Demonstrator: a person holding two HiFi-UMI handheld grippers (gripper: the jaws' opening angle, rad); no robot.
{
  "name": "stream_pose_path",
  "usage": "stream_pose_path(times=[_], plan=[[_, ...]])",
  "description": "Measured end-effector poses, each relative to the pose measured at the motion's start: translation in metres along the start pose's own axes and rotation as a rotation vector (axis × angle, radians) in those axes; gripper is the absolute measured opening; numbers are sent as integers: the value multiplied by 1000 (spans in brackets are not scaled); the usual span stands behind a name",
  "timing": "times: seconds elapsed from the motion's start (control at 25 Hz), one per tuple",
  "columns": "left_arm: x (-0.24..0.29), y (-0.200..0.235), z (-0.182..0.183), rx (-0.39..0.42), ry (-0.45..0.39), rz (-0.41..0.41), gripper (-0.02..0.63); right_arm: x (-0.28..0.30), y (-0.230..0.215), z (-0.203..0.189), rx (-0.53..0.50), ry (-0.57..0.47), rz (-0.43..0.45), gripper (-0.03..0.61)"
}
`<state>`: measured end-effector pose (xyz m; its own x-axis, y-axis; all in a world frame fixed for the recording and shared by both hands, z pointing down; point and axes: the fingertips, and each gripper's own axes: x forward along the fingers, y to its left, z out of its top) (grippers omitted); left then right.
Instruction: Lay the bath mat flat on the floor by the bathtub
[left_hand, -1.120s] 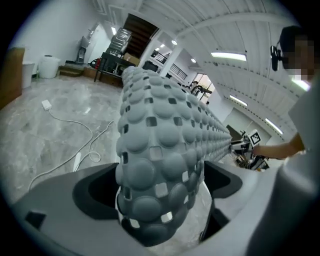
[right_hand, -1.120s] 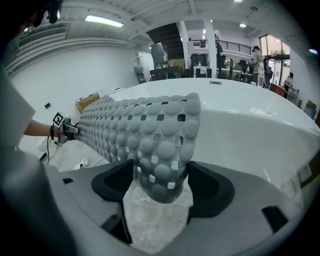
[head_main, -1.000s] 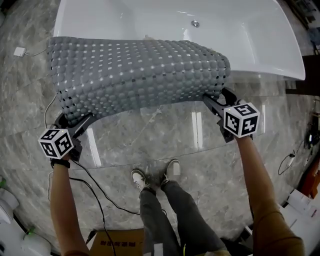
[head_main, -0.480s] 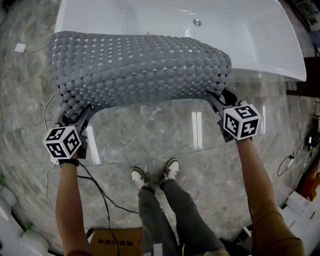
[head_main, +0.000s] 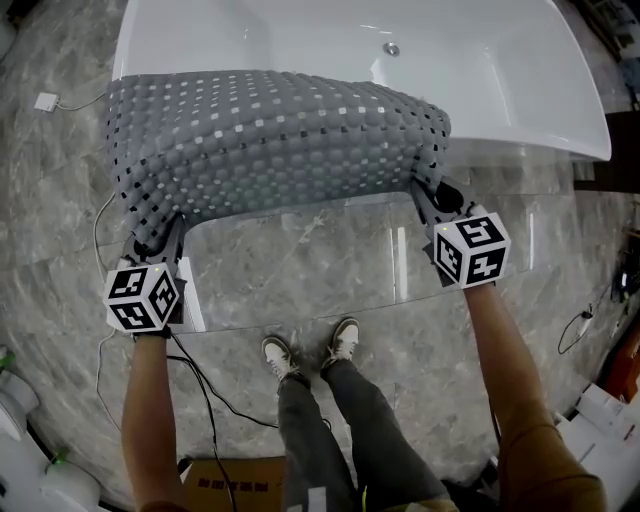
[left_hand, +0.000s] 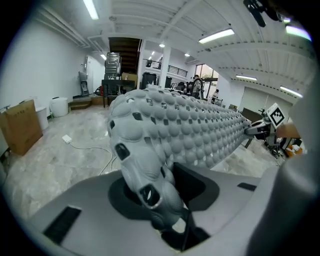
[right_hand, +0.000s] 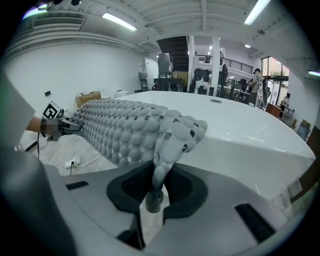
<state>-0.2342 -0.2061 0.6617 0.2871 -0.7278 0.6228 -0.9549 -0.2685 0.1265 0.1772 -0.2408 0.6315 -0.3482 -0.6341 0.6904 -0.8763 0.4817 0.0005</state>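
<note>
Bath mat (head_main: 275, 140) is draped over the bathtub (head_main: 500, 80) rim, not yet on the floor (head_main: 300, 265). Left hand-held gripper (head_main: 163, 236) and right hand-held gripper (head_main: 432, 195) are each closing on a near corner (mat bunched between both pairs of jaws). They're set wide apart, likely so it lifts spread, not folded.

Head view: tub (head_main: 500, 90) cut off at top edge, box (head_main: 235, 487) at bottom edge. Mat (head_main: 270, 140) hides tub's near rim, upper left. Right gripper view: people (right_hand: 258, 82), upper right, too small.
</note>
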Motion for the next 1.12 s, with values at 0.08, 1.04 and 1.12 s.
stream_pose_path(times=[0.08,1.04,1.12], plan=[[-4,0,3,16,-2,22,130,-2,4,3,-1,-6,-10,66],[-118,-29,63,149,-77,87,66,-103,49,77,-94,-169,28,52],[-129,-30,72,166,-90,90,66,-113,50,91,-105,-197,28,52]])
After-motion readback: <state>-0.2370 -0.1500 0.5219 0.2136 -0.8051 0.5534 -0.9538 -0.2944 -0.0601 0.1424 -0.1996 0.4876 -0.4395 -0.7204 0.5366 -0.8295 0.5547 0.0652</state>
